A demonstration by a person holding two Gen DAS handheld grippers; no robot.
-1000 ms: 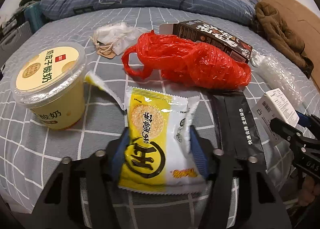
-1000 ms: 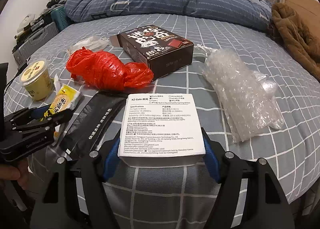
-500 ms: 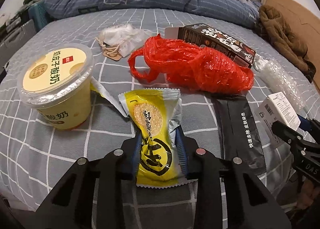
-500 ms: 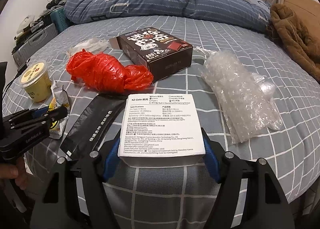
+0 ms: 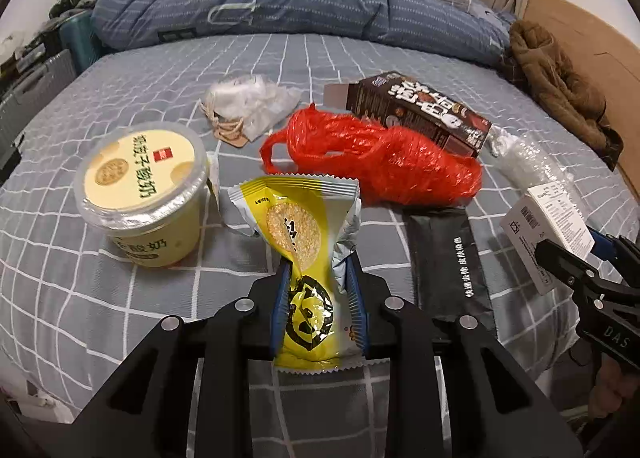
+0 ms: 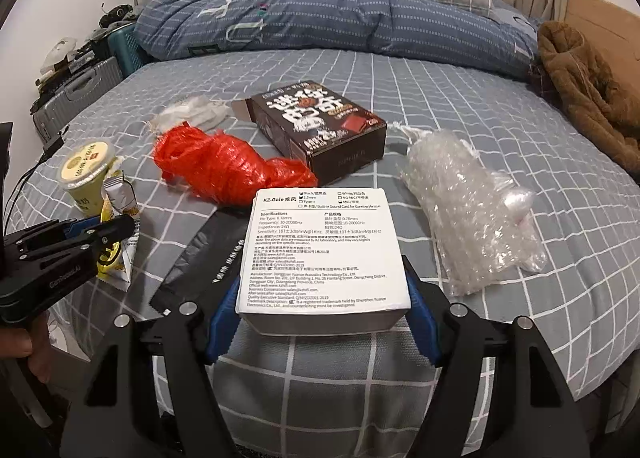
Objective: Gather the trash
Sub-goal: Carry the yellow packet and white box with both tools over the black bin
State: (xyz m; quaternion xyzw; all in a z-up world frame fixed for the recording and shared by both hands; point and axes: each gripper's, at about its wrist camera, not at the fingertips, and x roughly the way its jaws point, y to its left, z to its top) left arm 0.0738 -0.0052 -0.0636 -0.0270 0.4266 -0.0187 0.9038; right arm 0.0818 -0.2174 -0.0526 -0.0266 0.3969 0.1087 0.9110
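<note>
Two hand-held grippers work at the near edge of a bed (image 6: 460, 106) covered in a grey sheet with white checks. The left hand-held gripper (image 5: 318, 298) has just been closing its jaws and now pinches a yellow snack wrapper (image 5: 304, 234), squeezing its lower half into a narrow waist between the blue pads while the upper half fans out above them; in the right wrist view the wrapper hangs from that gripper beside the yogurt cup. The right hand-held gripper (image 6: 320, 314) is clamped on a white box (image 6: 320, 250) with small printed text on its upper face, a blue pad pressing against each side. On the bed, a yellow yogurt cup (image 5: 140, 194) with a clear lid stands upright at the left, just beside the pinched wrapper. A crumpled red plastic bag (image 5: 384, 162) lies in the middle, touching a dark brown carton (image 5: 416, 110) that lies behind it with one end flap open. A black pouch (image 5: 448, 258) with a line of white characters lies flat on the near side of the red bag, between the two grippers. A wad of bubble wrap (image 6: 472, 210) lies at the right, and a crumpled white bag (image 5: 248, 102) with a brown tag sits farther back at the left. A rolled blue striped duvet (image 6: 340, 22) stretches across the far side of the bed, and a brown fleece garment (image 6: 588, 90) lies at the far right against a wooden headboard (image 6: 600, 22).
</note>
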